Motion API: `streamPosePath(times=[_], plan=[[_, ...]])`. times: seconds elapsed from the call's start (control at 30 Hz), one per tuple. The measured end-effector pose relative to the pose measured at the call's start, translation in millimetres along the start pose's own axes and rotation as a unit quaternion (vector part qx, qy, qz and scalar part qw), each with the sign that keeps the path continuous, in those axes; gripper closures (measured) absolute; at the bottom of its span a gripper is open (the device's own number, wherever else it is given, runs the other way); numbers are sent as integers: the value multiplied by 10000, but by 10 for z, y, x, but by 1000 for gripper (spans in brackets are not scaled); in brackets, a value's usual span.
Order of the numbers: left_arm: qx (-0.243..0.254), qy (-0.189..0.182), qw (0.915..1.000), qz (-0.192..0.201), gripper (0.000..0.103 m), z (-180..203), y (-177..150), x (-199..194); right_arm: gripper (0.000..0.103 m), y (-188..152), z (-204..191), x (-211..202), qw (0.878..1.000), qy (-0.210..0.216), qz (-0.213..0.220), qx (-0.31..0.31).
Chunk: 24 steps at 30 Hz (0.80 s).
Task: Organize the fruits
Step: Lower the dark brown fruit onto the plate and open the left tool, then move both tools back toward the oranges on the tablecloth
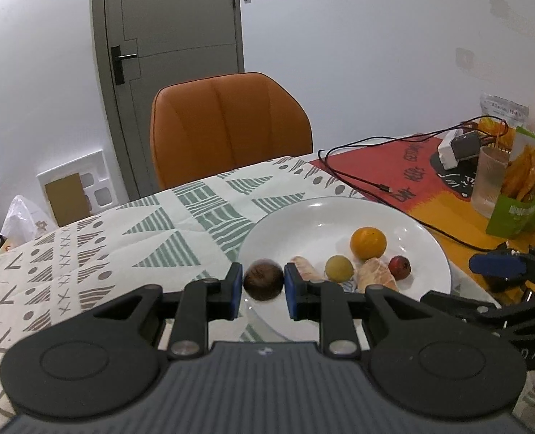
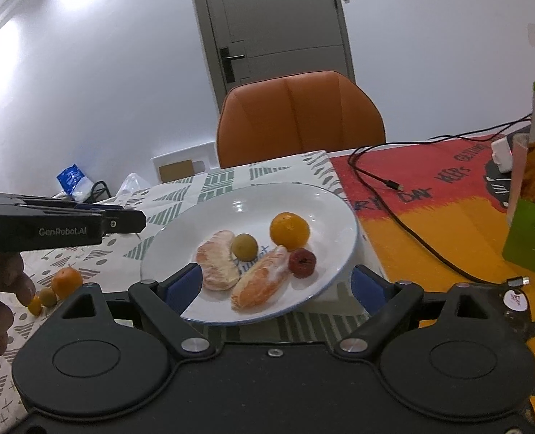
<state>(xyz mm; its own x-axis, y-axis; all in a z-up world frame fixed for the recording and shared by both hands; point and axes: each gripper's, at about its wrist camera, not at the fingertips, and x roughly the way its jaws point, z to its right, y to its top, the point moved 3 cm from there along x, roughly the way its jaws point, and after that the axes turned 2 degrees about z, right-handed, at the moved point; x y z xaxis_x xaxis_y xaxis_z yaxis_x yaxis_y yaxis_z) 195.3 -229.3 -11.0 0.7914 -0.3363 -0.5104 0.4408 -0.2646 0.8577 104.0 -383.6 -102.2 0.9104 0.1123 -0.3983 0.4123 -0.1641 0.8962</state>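
Left gripper (image 1: 264,285) pinching a dark brown round fruit (image 1: 263,279) between its blue pads, held above the near-left rim of the white plate (image 1: 339,213). Fruit skin dull and slightly blurred, roughly spherical.

Right gripper (image 2: 273,282) spread wide, nothing between the pads, the near edge of the plate (image 2: 202,217) lying in the gap. Plate round, glossy, shallow, with a thin blue edge line.

On the plate, straight ahead of the right jaws: two peeled citrus segments, one (image 2: 217,266) to the left and one (image 2: 261,282) just right of it, both pale orange with white pith, elongated and curved. Beyond them a small yellow-green round fruit (image 2: 244,246), smooth. Further and to the right an orange (image 2: 289,230), smooth-skinned and bright. Right of the segments a small red fruit (image 2: 302,262), wrinkled, with a dark dimple.

Off the plate, far left of the right jaws, on the patterned tablecloth (image 2: 180,195): a small orange fruit (image 2: 67,282), a greenish one (image 2: 47,296) and a tiny orange one (image 2: 35,306), bunched together near a hand (image 2: 0,289).

Beyond the right jaws to the right, a black cable (image 2: 394,209) trailing over a red and yellow mat (image 2: 448,217). Orange padded chair (image 2: 300,119) behind the table.
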Motion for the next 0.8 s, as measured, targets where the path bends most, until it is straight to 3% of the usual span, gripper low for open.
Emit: streamPosePath(times=[0.17, 0.33, 0.5, 0.8], plan=[[78, 64, 9999, 44, 69, 4, -3, -12, 13, -23, 11, 8, 10000, -14, -24, 37], [-146, 303, 9993, 134, 46, -163, -18, -95, 13, -43, -49, 17, 10000, 40, -67, 7], [-350, 499, 9979, 207, 28, -327, -46, -219, 13, -43, -171, 20, 9998, 154, -90, -68], [-566, 844, 9947, 155, 21, -617, -178, -462, 12, -38, -441, 41, 9990, 385, -134, -186]])
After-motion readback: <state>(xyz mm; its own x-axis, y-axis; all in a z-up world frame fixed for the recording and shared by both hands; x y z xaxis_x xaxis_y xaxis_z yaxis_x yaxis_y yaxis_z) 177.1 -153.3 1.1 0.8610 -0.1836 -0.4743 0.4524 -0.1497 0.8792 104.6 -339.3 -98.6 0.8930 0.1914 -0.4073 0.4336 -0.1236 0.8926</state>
